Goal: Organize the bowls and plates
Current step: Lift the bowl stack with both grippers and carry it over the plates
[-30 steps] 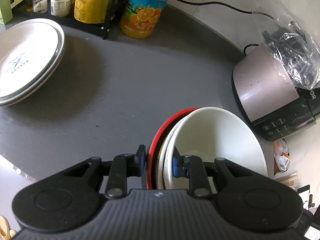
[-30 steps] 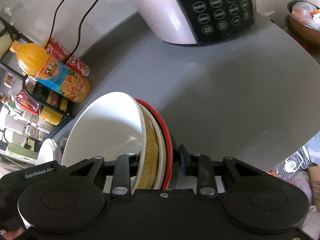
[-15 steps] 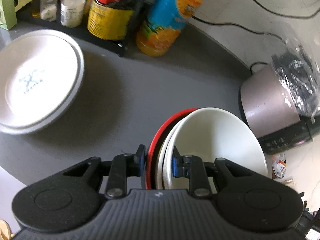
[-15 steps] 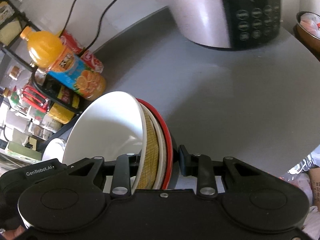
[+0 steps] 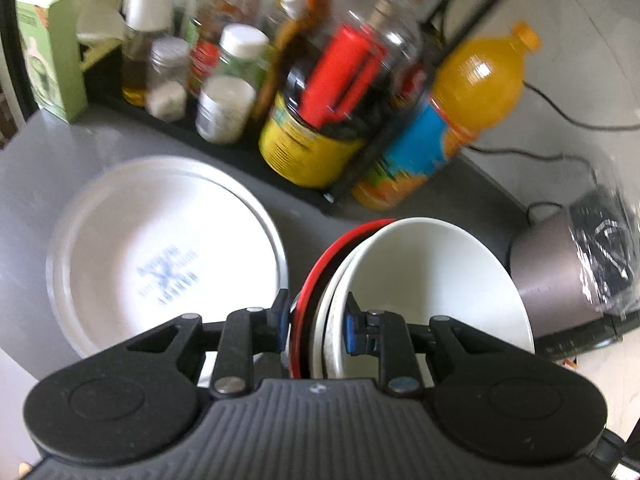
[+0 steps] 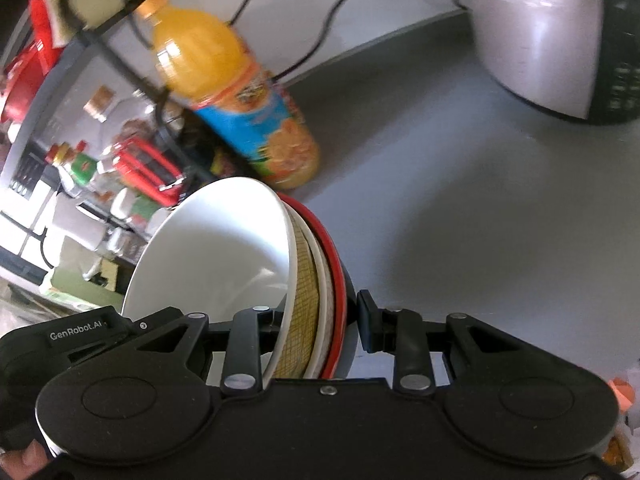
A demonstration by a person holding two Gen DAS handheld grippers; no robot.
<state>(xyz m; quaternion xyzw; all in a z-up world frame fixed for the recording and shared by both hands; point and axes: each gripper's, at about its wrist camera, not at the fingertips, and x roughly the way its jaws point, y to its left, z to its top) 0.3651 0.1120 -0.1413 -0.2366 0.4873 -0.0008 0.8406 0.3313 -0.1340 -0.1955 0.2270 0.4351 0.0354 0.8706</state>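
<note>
Both grippers hold one nested stack of bowls by opposite rims, lifted above the grey counter. The stack has a white bowl point(image 5: 432, 280) on top and a red bowl point(image 5: 320, 264) outermost. My left gripper point(image 5: 318, 322) is shut on its rim. In the right wrist view the white bowl point(image 6: 212, 256) sits in a yellow-patterned bowl point(image 6: 302, 300) and the red bowl point(image 6: 334, 280); my right gripper point(image 6: 320, 322) is shut on that rim. A stack of white plates point(image 5: 160, 256) with blue print lies on the counter, left of the bowls.
A black rack with jars, bottles and a yellow can point(image 5: 304, 148) stands behind the plates. An orange juice bottle point(image 5: 452, 120) stands beside it, also in the right wrist view point(image 6: 236, 96). A rice cooker point(image 6: 560, 52) is at the right, with cables along the wall.
Both grippers carried the bowl stack left and toward the rack. The plate stack now lies close beside the bowls, and the rice cooker has slid off to the right.
</note>
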